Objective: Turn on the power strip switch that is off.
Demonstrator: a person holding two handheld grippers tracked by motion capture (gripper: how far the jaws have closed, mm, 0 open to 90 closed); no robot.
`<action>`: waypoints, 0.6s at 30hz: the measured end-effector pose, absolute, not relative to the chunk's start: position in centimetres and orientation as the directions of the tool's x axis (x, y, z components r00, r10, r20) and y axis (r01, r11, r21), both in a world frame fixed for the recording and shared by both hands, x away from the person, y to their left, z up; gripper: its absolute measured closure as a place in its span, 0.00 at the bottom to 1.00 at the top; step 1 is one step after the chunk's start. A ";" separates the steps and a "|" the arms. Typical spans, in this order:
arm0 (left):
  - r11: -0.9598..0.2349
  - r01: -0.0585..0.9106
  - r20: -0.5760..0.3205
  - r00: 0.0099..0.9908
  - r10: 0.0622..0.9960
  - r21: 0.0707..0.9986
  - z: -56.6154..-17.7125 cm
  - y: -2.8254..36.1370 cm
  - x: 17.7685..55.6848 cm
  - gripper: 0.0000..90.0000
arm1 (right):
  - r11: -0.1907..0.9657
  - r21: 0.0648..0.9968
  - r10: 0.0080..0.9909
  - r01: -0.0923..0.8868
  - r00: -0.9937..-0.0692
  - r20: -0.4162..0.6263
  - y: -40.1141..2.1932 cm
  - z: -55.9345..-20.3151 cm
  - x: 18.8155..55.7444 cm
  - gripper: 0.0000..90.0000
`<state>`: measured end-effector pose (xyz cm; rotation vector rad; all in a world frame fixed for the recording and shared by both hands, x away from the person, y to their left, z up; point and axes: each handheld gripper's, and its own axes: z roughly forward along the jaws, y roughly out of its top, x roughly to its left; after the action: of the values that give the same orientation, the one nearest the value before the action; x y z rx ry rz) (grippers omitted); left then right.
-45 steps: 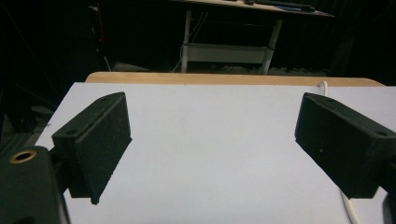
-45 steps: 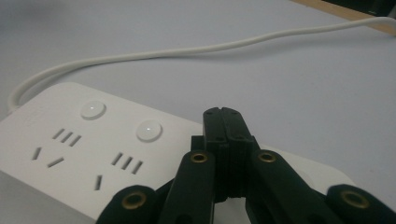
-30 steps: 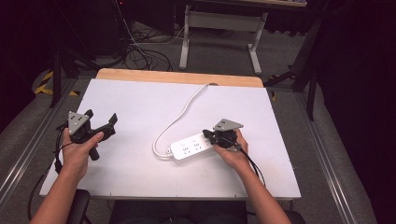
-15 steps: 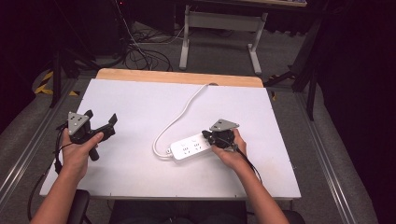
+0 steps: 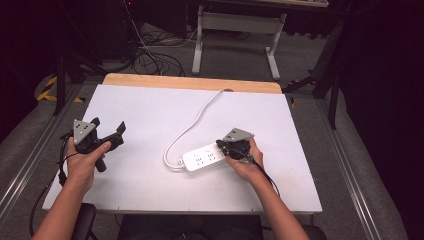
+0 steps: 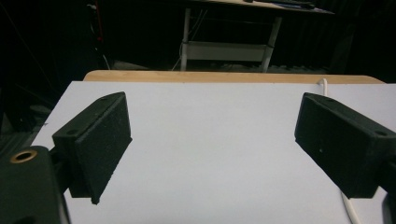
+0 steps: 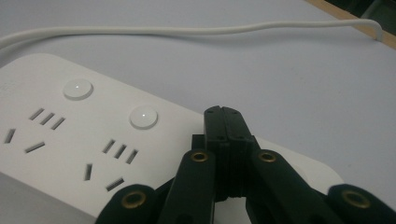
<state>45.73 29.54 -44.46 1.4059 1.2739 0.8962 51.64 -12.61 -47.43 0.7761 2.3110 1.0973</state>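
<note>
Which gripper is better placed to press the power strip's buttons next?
Right. The right gripper, jaws shut, sits over the power strip beside its buttons; the left gripper is open, far off.

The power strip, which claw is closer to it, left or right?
Right. The right claw sits shut over the near end of the power strip. The left claw is open, well off to the strip's left over bare table.

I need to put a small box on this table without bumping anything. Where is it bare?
Free: the white tabletop between the open left gripper and the white cable, and the far right corner. Crowded: around the white power strip, where the shut right gripper is pressing.
</note>
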 end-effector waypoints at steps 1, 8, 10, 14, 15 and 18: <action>0.051 0.242 -0.094 0.172 0.981 0.969 -44.5 29.5 45.7 0.13 | 0.522 0.802 0.660 0.290 -0.733 -0.165 -12.6 -47.4 51.6 1.00; 0.052 0.240 -0.095 0.171 0.981 0.969 -44.4 29.6 45.6 0.13 | 0.522 0.801 0.660 0.293 -0.734 -0.162 -12.6 -47.4 51.7 1.00; 0.056 0.242 -0.099 0.167 0.981 0.969 -44.4 29.6 45.5 0.13 | 0.524 0.800 0.659 0.291 -0.734 -0.165 -12.6 -47.4 51.7 1.00; 0.052 0.240 -0.095 0.170 0.981 0.969 -44.4 29.6 45.5 0.13 | 0.524 0.800 0.657 0.293 -0.736 -0.162 -12.6 -47.4 51.7 1.00; 0.050 0.243 -0.094 0.173 0.981 0.969 -44.4 29.6 45.5 0.13 | 0.525 0.799 0.657 0.292 -0.736 -0.163 -12.6 -47.4 51.7 1.00; 0.056 0.243 -0.099 0.170 0.980 0.969 -44.4 29.6 45.5 0.13 | 0.532 0.796 0.657 0.288 -0.734 -0.173 -12.5 -47.3 51.7 1.00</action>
<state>45.48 29.58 -44.45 1.4015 1.2763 0.8932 51.65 -12.51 -47.34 0.7693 2.3157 1.0831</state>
